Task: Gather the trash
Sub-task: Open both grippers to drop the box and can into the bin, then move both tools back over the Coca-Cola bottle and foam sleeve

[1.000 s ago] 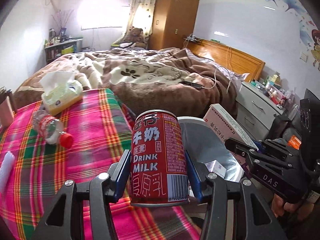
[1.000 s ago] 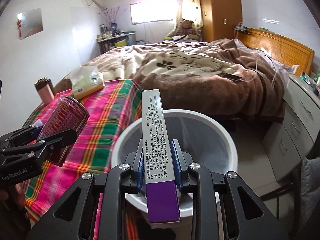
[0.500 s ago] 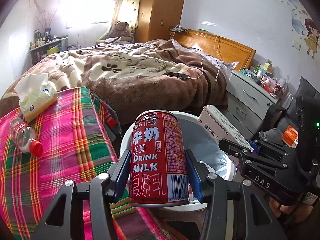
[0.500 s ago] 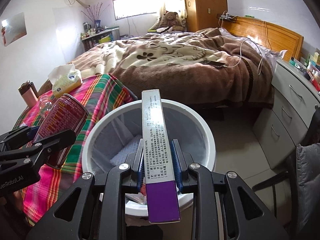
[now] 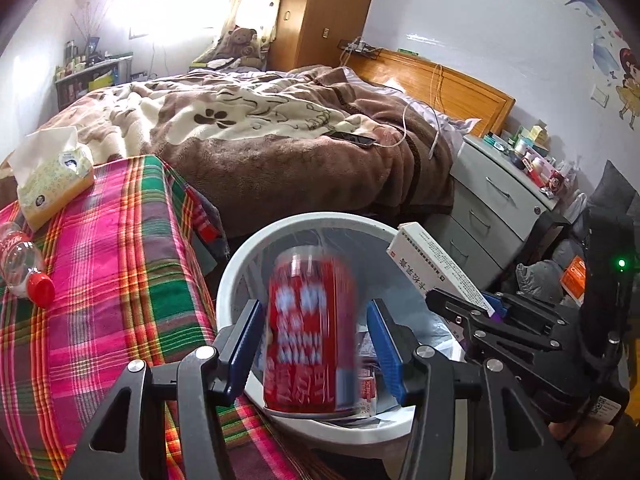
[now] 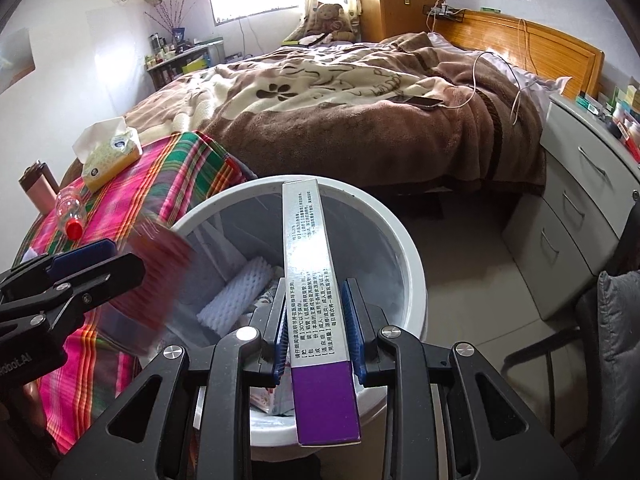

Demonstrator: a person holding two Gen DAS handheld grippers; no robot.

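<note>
Both of my grippers have come over the white bin since a second ago, and the red milk can, then pinched crisply between the left pads, is now a motion-blurred streak with a visible gap to each blue pad. I read that as the can released and dropping: my left gripper has its fingers spread, holding nothing, and the can sits between them only in passing, directly above the bin's mouth.

My right gripper has its fingers pressed onto the long sides of the purple-ended box, which sticks out past the fingertips over the bin's opening. I judge both items were carried here so that letting go sends them straight in; the box is not yet let go.

From the left wrist view I see the gap around the can, plus a plastic bottle and a tissue pack out beyond my left finger on the plaid cloth. Only the right wrist view shows the bin's contents ahead of the fingertips: white foam netting and some packaging, and the can as a red blur beside the left gripper's finger.
</note>
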